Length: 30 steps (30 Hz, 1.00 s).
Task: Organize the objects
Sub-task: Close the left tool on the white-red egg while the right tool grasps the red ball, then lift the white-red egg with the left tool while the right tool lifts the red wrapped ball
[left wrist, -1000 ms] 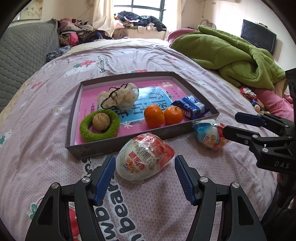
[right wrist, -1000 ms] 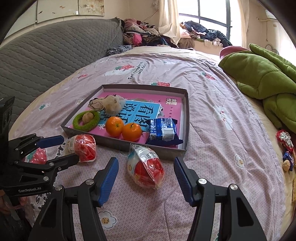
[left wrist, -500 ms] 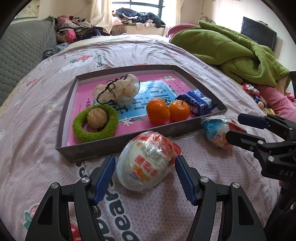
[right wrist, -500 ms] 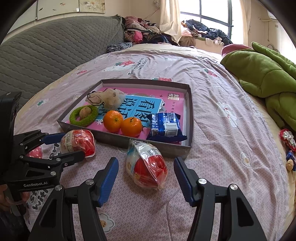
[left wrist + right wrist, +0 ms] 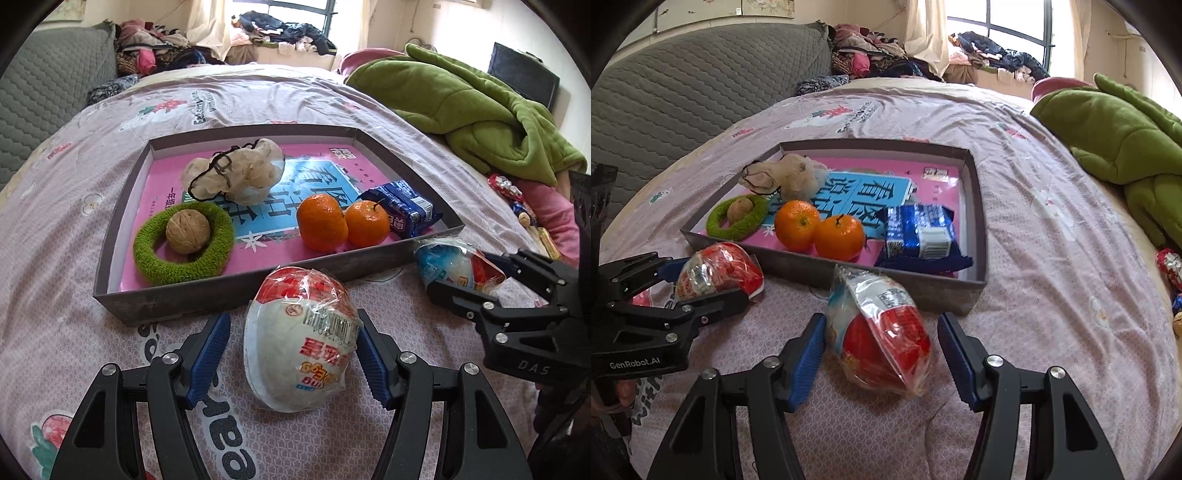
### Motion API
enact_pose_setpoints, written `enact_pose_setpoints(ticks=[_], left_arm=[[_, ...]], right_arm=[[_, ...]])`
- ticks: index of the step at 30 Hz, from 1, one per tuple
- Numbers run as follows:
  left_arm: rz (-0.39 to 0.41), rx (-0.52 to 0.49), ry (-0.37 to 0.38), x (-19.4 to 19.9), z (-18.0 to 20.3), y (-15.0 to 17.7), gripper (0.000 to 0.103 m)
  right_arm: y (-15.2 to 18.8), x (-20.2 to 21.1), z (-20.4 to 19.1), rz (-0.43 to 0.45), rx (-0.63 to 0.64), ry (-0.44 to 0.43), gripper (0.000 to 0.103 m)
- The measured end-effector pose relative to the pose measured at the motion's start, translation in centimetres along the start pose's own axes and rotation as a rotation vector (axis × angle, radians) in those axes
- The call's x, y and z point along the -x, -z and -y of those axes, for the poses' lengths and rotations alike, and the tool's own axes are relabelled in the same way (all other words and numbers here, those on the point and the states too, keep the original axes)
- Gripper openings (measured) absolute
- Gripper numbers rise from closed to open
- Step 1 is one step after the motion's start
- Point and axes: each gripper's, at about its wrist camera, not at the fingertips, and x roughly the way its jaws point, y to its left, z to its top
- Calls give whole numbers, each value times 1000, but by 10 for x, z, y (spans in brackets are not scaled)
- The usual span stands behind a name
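Bright daylight enters from the window (image 5: 295, 11) at the far end, blown out to white. Shadows on the bed (image 5: 66, 229) are soft. Both views are sharp, with fisheye curving and black corners.

Wrapped egg (image 5: 301, 343), near: smooth white shell under glossy, crinkled clear plastic film
Second wrapped egg (image 5: 882, 332): same shiny film, creased
Tray (image 5: 236, 286): matt grey card walls, glossy pink printed paper floor
Ring (image 5: 183, 242), left in tray: fuzzy green cloth
Walnut (image 5: 187, 231): rough, matt shell
Two oranges (image 5: 341, 225): dimpled, slightly glossy peel
Snack packet (image 5: 918, 232), right in tray: shiny blue foil
Bedspread (image 5: 55, 280): matt printed cotton
Blanket (image 5: 480, 110), far right: thick green fleece
Gripper pads (image 5: 208, 356): ridged blue rubber on matt black plastic
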Motion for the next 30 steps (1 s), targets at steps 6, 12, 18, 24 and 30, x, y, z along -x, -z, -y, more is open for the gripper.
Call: enact_pose_setpoints(ticks=[6, 12, 18, 24, 30], left_arm=[[1, 14, 14, -2, -2, 1, 60], [7, -5, 13, -1, 2, 2, 53], [18, 8, 17, 4, -1, 1, 53], [44, 8, 11, 16, 1, -3, 53], [79, 3, 26, 34, 5, -8, 53]], right_arm=[[1, -1, -1, 4, -2, 0, 55], [3, 1, -2, 7, -4, -14, 55], [4, 2, -2, 7, -8, -20, 55], [3, 8, -3, 23, -19, -37, 54], [-1, 21, -7, 58, -13, -55, 55]])
